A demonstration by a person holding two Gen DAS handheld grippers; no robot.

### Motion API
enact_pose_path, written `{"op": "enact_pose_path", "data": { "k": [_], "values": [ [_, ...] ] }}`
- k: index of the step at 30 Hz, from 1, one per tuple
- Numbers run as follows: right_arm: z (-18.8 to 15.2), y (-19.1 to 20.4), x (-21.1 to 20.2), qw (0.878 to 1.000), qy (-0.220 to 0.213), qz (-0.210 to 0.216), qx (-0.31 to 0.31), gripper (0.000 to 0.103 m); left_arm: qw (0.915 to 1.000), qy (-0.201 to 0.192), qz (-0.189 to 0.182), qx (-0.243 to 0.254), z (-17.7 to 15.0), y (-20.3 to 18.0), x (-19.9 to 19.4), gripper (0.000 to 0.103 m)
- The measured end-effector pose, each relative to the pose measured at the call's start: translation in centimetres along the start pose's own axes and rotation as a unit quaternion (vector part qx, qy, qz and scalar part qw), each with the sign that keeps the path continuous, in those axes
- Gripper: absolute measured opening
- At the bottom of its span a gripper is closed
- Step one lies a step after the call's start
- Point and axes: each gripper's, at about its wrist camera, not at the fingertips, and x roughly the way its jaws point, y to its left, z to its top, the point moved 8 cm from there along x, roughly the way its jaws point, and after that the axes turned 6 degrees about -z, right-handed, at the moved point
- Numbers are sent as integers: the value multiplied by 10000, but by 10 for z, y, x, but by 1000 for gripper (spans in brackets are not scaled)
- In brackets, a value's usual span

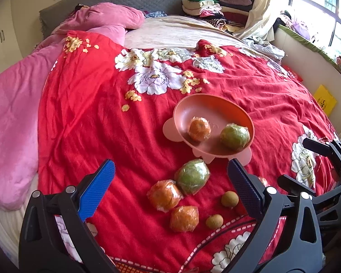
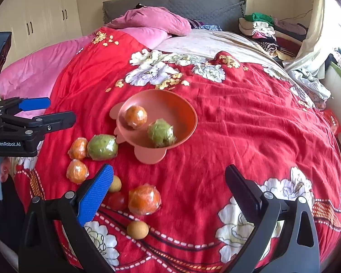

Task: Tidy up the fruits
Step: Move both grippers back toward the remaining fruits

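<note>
A pink bowl (image 1: 186,111) (image 2: 184,111) sits on the red floral bedspread and holds a wrapped orange (image 1: 199,129) (image 2: 136,116) and a wrapped green fruit (image 1: 234,136) (image 2: 161,133). In front of it lie another wrapped green fruit (image 1: 192,176) (image 2: 102,147), several wrapped oranges (image 1: 164,195) (image 1: 184,218) (image 2: 144,199), small brown fruits (image 1: 229,198) (image 2: 137,229) and a red tomato (image 2: 117,200). My left gripper (image 1: 170,179) is open above the loose fruit. My right gripper (image 2: 169,182) is open, holding nothing, near the front of the bed.
A pink quilt (image 1: 13,118) is bunched along the bed's left side. Folded clothes (image 1: 204,6) are stacked at the back right by the grey headboard (image 2: 193,4). A window and ledge run along the right. White wardrobes (image 2: 41,18) stand at the left.
</note>
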Motion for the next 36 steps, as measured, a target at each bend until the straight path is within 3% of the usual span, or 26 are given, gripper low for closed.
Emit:
{"op": "enact_pose_path", "data": {
  "k": [13,24,30,31,32,36],
  "values": [
    [-27,8,0,9998,194,13,-104,98,9997,221,11,-100,-33,13,2,93],
    [-58,14,5,9986,483,96,-185,98,9981,524,-308,-118,-68,10,11,93],
    [-69,18,9,9977,617,133,-249,96,9967,661,-468,-98,-80,4,17,83],
    [-71,21,10,9974,643,165,-286,92,9964,677,-494,-92,-81,3,18,79],
    [-72,22,11,9971,657,193,-321,74,9962,690,-522,-86,-82,2,19,75],
    [-78,33,19,9949,810,369,-472,54,9949,774,-634,-91,-84,0,23,64]
  ]
}}
